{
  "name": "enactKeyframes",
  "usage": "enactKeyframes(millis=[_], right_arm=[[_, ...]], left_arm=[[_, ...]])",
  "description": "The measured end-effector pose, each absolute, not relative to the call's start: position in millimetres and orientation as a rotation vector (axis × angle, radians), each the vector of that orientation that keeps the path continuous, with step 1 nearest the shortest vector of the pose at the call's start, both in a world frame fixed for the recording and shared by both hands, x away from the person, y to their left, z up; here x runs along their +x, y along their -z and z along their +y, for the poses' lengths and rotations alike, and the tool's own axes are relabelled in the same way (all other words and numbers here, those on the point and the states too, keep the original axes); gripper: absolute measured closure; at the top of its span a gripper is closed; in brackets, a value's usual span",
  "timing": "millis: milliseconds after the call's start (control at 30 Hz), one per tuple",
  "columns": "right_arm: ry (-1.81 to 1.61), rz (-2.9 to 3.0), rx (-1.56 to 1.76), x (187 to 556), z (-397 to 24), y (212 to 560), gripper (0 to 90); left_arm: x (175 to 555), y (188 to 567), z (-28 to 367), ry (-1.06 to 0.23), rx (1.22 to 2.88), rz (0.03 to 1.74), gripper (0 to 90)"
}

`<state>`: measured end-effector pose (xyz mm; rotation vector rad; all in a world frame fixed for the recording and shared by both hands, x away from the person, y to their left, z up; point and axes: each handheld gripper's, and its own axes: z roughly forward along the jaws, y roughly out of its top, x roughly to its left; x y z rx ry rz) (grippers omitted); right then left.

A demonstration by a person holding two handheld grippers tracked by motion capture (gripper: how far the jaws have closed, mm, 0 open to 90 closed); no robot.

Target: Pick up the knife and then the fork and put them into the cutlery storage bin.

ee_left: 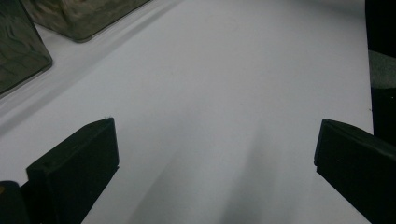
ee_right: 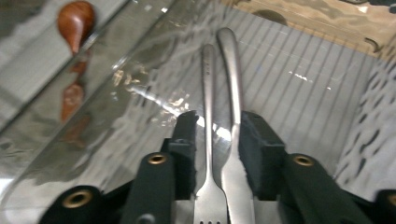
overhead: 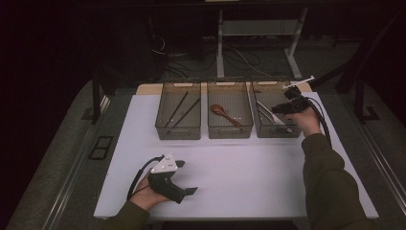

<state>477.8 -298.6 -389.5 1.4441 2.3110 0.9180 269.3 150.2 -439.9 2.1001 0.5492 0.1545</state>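
Your right gripper (overhead: 282,109) is down inside the right bin (overhead: 261,128), its jaws standing either side of two metal handles, a fork (ee_right: 208,140) and a second utensil (ee_right: 233,116) lying side by side on the ribbed floor. The jaws are partly spread; there's a gap beside the fork handle, so I'd judge nothing is pinched and both pieces are resting loose. The bin's clear walls rise close on both sides, so you have little room to swing; lifting straight up looks the clean way out. The wooden spoon (overhead: 224,114) sits in the middle bin (overhead: 230,132), chopsticks (overhead: 182,110) in the left bin (overhead: 178,133). Your left gripper (overhead: 191,190) rests on the table (overhead: 249,167), jaws spread wide over bare white surface, well apart from the bins.
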Motion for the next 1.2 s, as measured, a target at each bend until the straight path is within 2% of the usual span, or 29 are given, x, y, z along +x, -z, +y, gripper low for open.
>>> enactKeyframes(millis=[367, 833, 1200], right_arm=[[-1.064, 2.266, 1.394, 460.1, -302.3, 372.7, 41.4], [-1.231, 2.238, 1.318, 418.0, -311.6, 374.5, 34.6], [-1.251, 2.223, 1.208, 376.5, -303.7, 375.7, 27.3]], left_arm=[[269.4, 440.0, 150.5, -0.157, 2.105, 0.549, 0.0], [269.0, 440.1, 150.5, -0.159, 2.106, 0.552, 0.0], [268.9, 440.1, 150.6, -0.16, 2.104, 0.555, 0.0]])
